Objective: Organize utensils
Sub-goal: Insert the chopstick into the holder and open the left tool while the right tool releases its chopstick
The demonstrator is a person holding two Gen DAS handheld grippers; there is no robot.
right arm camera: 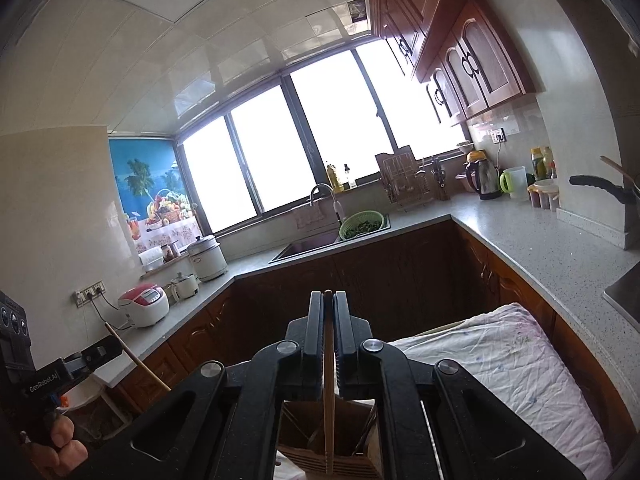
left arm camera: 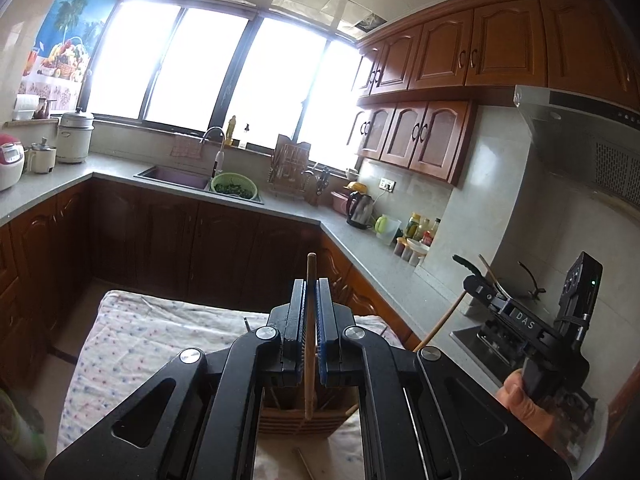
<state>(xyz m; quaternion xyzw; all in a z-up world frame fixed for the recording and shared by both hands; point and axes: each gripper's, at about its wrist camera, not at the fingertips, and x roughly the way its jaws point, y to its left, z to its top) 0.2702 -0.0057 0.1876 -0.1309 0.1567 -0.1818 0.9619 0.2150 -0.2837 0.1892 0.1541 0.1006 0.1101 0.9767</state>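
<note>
In the left wrist view, the left tool [left arm camera: 311, 292] stood at lower centre, pressed together on a wooden chopstick [left arm camera: 310, 344]. The chopstick's long axis ran almost straight up and down the frame: its blunt top stuck out above the fingertips, and its lower end hung down over a wooden utensil holder [left arm camera: 301, 420] below the tool. The holder sat on a cloth-covered tabletop [left arm camera: 136, 344], and thin sticks stood inside its compartments; which compartment the chopstick hung over could not be told. A loose stick [left arm camera: 305, 465] lay on the cloth just in front of the holder. At lower right of that frame the right tool [left arm camera: 470, 276] was held by a hand [left arm camera: 520, 398], with a second chopstick [left arm camera: 440, 322] slanting from its tip down toward lower left.

In the right wrist view, the left tool [right arm camera: 116, 345] appeared at lower left, gripped by a hand [right arm camera: 64, 446], its chopstick [right arm camera: 136, 356] slanting down to the right. At lower centre the right tool [right arm camera: 328, 300] pinched its own chopstick [right arm camera: 329, 396], which pointed nearly vertically, tip level with the fingertips and lower end reaching down into the holder [right arm camera: 320, 436]. The holder showed dividers and a few dark sticks leaning inside. The cloth-covered tabletop [right arm camera: 512, 364] lay at lower right.
</note>
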